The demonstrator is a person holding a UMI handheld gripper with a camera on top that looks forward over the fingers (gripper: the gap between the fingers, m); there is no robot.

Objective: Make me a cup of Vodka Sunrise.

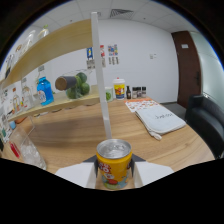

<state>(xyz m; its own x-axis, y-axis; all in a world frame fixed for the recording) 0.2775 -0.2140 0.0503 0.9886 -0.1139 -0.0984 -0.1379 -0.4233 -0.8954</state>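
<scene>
- One gripper view takes in a wooden bench (75, 135) with a shelf unit along its far left side, and the things read from left to right as follows.
- Clear glassware (27, 150) stands nearest on the left of the bench, beside the gripper's left finger; what kind of vessel it is cannot be told.
- Above it, a wooden shelf (65, 102) carries a blue bottle (45, 90), then a brown-capped jar lying on its side (65, 82), then dark green round fruit (80, 85) touching that jar.
- A white upright post (101, 75) rises from the bench just beyond the can and runs up past the shelf.
- The gripper (114, 175) shows at the bottom of the view — its two white fingers (75, 175) sit tight against either side of a yellow drink can (114, 164), clamped on it with no gap visible.
- The can stands upright between the fingers, its silver top with the pull tab facing up and still sealed; fruit pictures show on its label, though the wording is too small to read.
- Farther back, near the white wall, a yellow-and-white tub (119, 90) stands with a few small dark bottles (136, 92) just to its right.
- A white folded cloth (160, 120) lies on the right part of the bench, partly over an orange-patterned sheet (140, 104).
- A black chair (205, 117) sits off the bench's right end, with a dark brown door (186, 67) in the wall behind it.
</scene>
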